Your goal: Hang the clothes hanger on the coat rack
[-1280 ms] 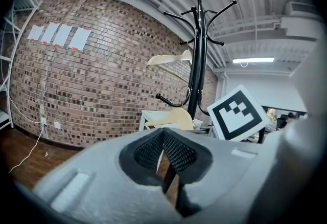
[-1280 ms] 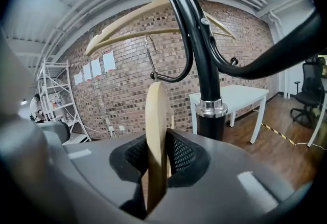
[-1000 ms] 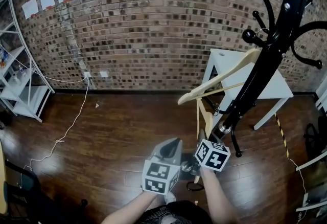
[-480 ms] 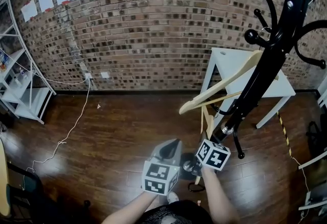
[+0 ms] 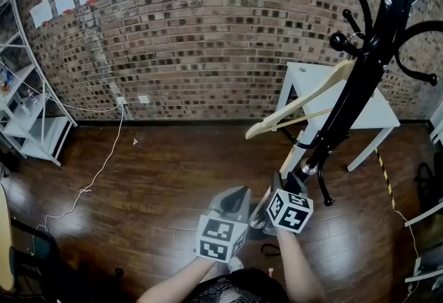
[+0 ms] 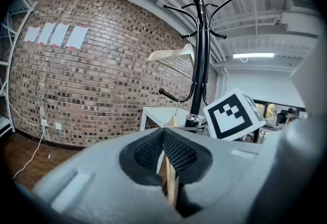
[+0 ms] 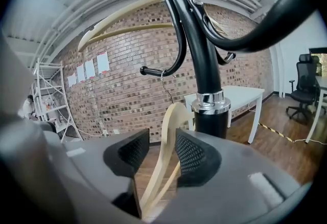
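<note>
The head view looks steeply down from above onto the dark wooden floor [image 5: 138, 177], facing the far red brick wall [image 5: 208, 32], the tall black metal coat rack [image 5: 356, 84] at right. Both gripper views look upward from low: the left from farther off, the right close beside the rack's pole. All three share rack and wall.

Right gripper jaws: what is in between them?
A hanger, seen in the right gripper view. The jaws have just been opening, so they do not squeeze it.

Grey moulded left gripper [image 6: 163, 138], right gripper [image 7: 162, 147]; black mesh pads [image 7: 190, 152]; black-white square-marker cubes [image 5: 220, 238]
</note>
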